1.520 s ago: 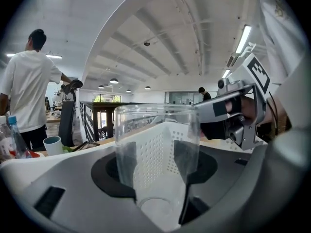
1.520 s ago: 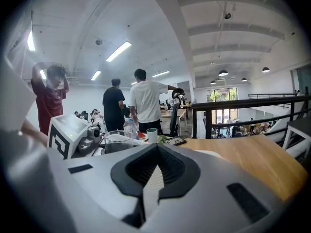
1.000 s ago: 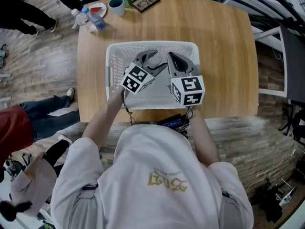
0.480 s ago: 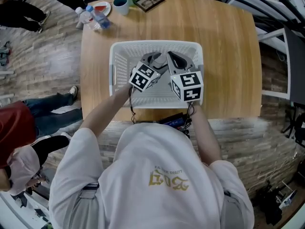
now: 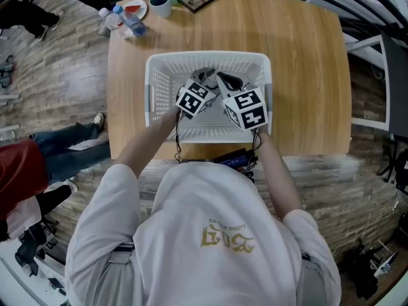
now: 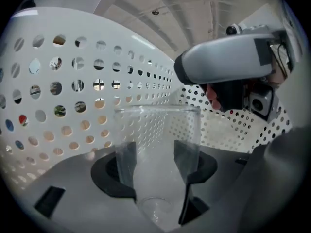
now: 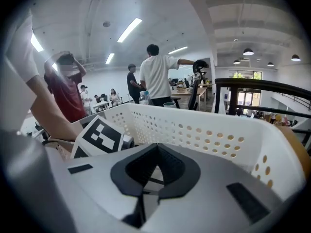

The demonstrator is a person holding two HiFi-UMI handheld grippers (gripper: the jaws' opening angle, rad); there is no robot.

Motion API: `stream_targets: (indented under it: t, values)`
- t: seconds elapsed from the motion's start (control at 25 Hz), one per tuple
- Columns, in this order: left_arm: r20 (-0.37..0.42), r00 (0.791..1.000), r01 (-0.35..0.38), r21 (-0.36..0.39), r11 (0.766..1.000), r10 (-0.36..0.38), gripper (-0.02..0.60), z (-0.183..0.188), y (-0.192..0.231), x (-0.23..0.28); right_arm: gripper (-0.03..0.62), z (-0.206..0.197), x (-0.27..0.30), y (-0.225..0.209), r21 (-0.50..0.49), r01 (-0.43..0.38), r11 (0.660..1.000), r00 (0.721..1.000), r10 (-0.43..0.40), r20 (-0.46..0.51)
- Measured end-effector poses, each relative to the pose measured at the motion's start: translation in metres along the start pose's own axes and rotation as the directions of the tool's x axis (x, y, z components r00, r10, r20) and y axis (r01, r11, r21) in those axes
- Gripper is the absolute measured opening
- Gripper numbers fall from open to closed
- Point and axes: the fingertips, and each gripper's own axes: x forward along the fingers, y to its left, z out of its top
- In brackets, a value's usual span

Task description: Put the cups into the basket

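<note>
Hovering inside basket [image 5: 159, 69], left gripper [image 6: 156, 171] around clear cup [image 6: 158, 130], right gripper [image 7: 146, 191] closed

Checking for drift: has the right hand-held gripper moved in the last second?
Yes. The right hand-held gripper went slightly forward and left: its marker cube now sits farther from the near rim of the basket and inside its right wall.

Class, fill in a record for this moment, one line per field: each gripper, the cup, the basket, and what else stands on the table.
Left gripper: shut on the clear cup, inside the basket
Right gripper: jaws together, nothing between them, beside the left one
Cup touching basket floor: cannot tell
Basket: white, perforated, on the wooden table
Far table corner: teal mug, plate, bottles
</note>
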Motion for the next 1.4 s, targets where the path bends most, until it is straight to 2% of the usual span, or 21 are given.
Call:
stream_targets:
  t: [0.2,0.36,0.8,0.92,1.08,1.4]
  values:
    - [0.001,1.0,-0.018,0.049,0.999,0.018,0.264,-0.001,-0.001,0.004,0.011,-0.015,0.011,0.017,-0.013,-0.081,0.997,0.993,0.079,-0.082]
    - [0.001,1.0,-0.017,0.08,0.997,0.017,0.264,-0.005,-0.001,0.008,0.011,-0.018,0.015,0.018,-0.04,-0.082,0.996,0.992,0.078,-0.101]
    - [0.028,1.0,-0.007,0.096,0.995,0.004,0.264,-0.003,-0.005,0.01,0.012,-0.02,0.014,0.017,-0.036,-0.118,0.992,0.987,0.113,-0.117]
    - [0.013,1.0,-0.011,0.115,0.993,0.01,0.264,-0.003,-0.005,0.01,0.012,-0.021,0.013,0.022,-0.053,-0.133,0.99,0.984,0.125,-0.127]
    - [0.006,1.0,-0.006,0.141,0.99,0.006,0.264,-0.003,-0.007,0.01,0.014,-0.026,0.019,0.022,-0.101,-0.115,0.988,0.982,0.098,-0.158]
    - [-0.003,1.0,0.002,0.133,0.991,-0.002,0.264,-0.006,-0.008,0.012,0.017,-0.03,0.022,0.023,-0.087,-0.149,0.985,0.967,0.127,-0.22]
